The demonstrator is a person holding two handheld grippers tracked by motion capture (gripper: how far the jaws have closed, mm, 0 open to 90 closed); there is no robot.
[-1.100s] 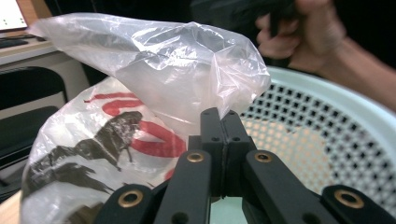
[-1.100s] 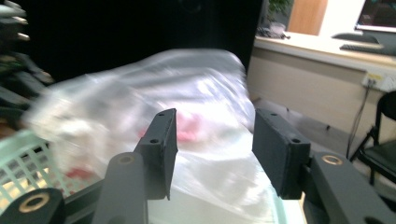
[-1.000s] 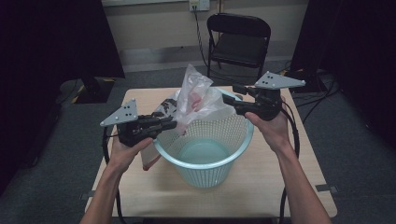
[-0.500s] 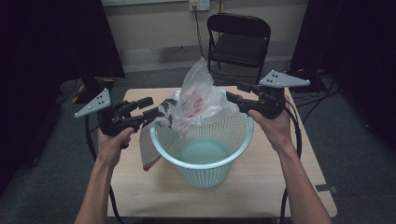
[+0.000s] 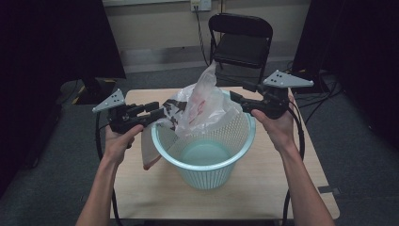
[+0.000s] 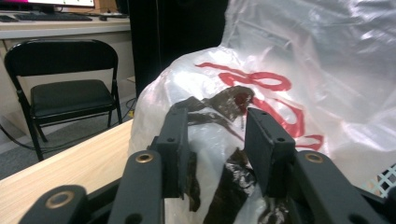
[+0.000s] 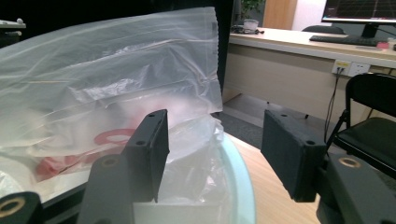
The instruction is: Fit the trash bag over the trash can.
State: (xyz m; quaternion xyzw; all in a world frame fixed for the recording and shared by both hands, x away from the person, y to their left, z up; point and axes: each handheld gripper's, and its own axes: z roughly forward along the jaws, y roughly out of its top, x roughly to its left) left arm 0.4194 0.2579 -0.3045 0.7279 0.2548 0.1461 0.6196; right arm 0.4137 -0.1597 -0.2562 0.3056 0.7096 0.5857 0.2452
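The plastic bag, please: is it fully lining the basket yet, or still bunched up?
Still bunched: the plastic bag is heaped over the basket's far rim.

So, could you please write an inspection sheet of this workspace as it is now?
Surface: light wooden table, bare at the front.
Job's things: pale blue plastic lattice basket stands upright on the table; clear plastic bag with red print is draped over its far rim, and part hangs outside on the left.
Clutter: nothing seen.
Grippers: left tool at the bag's dark-printed edge, film between its jaws; whether it pinches cannot be told. Right tool with jaws apart at the bag by the basket's rim.
Cables: black cables trail from both tools.
Surroundings: black folding chair behind the table; grey floor; wall socket.
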